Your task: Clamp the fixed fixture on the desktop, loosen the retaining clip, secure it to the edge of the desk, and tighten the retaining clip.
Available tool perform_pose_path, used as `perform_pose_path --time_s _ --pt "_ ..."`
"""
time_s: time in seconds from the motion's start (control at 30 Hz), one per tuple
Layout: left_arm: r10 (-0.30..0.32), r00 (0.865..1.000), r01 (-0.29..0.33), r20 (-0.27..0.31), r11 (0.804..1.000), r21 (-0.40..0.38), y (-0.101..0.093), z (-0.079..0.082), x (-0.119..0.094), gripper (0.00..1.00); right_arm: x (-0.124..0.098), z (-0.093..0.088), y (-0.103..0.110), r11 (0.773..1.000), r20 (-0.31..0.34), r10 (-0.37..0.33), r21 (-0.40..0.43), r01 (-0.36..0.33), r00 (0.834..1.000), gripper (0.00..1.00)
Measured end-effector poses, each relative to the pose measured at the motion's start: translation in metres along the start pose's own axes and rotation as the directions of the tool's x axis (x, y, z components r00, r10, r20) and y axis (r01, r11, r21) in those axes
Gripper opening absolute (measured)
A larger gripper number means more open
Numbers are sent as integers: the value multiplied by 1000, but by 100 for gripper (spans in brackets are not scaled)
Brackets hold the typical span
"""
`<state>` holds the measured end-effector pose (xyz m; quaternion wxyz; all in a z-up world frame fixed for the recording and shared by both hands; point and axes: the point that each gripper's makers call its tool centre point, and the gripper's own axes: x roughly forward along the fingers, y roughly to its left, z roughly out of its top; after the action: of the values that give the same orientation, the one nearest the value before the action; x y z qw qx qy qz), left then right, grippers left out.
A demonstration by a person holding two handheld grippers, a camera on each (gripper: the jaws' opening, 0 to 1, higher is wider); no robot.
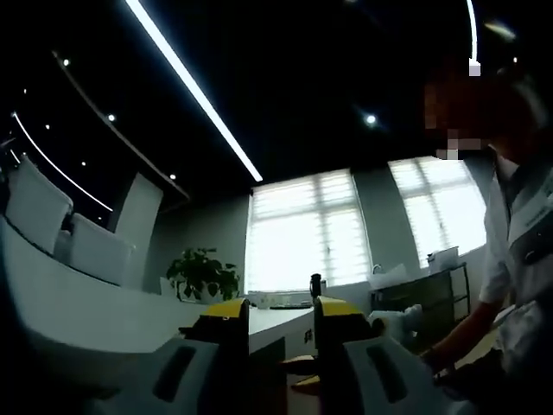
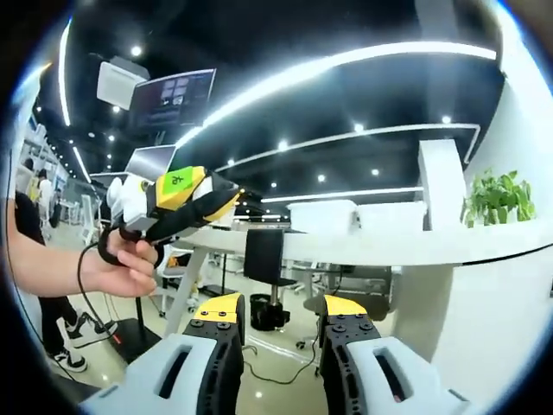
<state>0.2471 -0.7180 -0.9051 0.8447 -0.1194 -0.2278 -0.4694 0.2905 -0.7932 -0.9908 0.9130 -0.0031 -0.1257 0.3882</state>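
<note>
rising from the bottom of the left gripper view, the left gripper (image 1: pixel 275 313) is seen with jaws apart and nothing between them, aimed past a white desk (image 1: pixel 78 303) toward bright windows (image 1: pixel 307 229). the right gripper (image 2: pixel 281 304) is likewise held parted and empty; the left gripper (image 2: pixel 177 201) is gripped by a hand (image 2: pixel 121 264) there. the fixture cannot be made out in either view.

The long white bench (image 1: pixel 78 311) is cut off at the left edge of the left gripper view, and the yellow-tipped fingers (image 1: pixel 226 313) of the left gripper (image 1: pixel 281 313) hide its near end. The small dark upright object (image 1: pixel 316 284) on the bench is too small to identify. In the right gripper view, the seated person's hand (image 2: pixel 130 264) covers the handle of that gripper.
</note>
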Motion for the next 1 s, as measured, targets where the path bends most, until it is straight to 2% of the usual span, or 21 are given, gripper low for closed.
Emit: perform_pose_path --time_s 0.03,0.07,0.13,0.17,0.3,0.43,0.67,0.8,0.9,1.0 --pt "-2 1000 2 4 1000 -2 -1 2 0 32 -2 3 -1 1000 4 -4 -1 4 1000 33" --pt "-7 1000 8 26 999 -35 -3 7 0 33 -5 7 -2 1000 12 -7 -6 7 1000 33" --pt "-10 990 25 144 995 -99 -2 27 -3 34 -8 12 -6 1000 27 -12 -7 12 1000 33" --pt "-3 986 24 166 993 -120 1 32 -6 34 -10 16 -6 1000 33 -14 -8 14 999 33" --pt "32 981 -7 192 992 -126 10 40 -15 36 -15 27 -8 1000 57 -23 -10 23 998 33" --pt "49 985 -33 167 995 -98 12 40 -20 36 -19 29 -10 998 63 -25 -62 29 998 33" --pt "73 987 -62 140 995 -81 5 40 -28 37 -23 40 -15 999 73 -29 -31 31 997 33" --pt "102 990 -100 94 995 -25 -7 42 -37 38 -24 49 -16 998 66 -11 -58 15 998 33" --pt "128 987 -129 101 992 4 -18 45 -48 38 -25 50 -18 998 52 -5 -59 8 999 33" --pt "164 985 -166 59 986 17 -19 40 -57 38 -24 49 -16 999 37 9 -48 -7 999 33"
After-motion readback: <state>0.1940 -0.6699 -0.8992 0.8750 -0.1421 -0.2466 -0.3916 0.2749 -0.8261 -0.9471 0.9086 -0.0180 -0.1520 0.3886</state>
